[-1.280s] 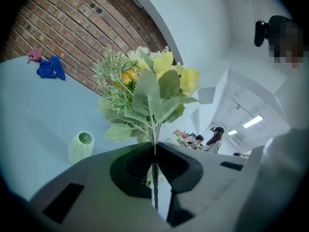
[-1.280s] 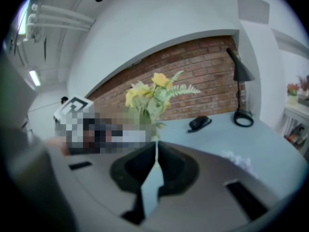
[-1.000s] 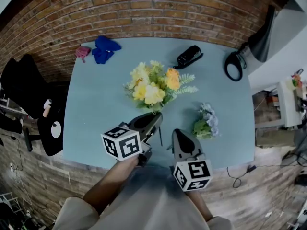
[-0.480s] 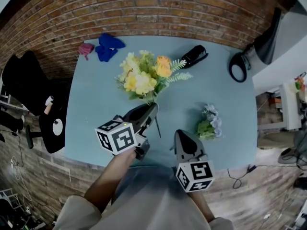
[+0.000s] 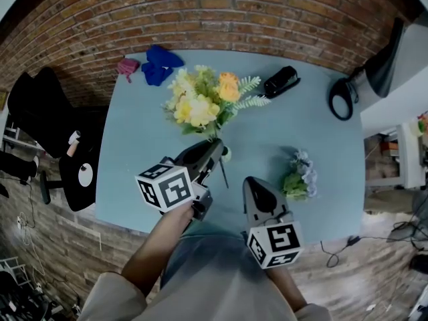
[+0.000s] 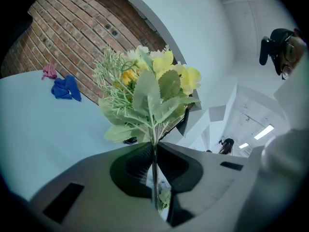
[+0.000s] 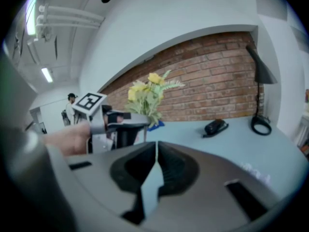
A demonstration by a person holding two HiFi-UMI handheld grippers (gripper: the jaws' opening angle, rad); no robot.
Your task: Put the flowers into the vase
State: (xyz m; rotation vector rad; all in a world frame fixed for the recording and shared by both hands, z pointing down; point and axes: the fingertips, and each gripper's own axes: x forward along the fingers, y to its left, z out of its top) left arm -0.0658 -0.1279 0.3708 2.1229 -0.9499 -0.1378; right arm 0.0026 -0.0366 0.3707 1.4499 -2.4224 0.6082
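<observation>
Readable text: none in any of the three views.
Marker cube, left (image 5: pixel 166 188): black-and-white square code patterns on its faces, no letters or digits.
Marker cube, right (image 5: pixel 273 238): the same kind of square patterns, nothing that reads as words.
Black device (image 5: pixel 281 81): any print on its casing is too small to make out.
</observation>
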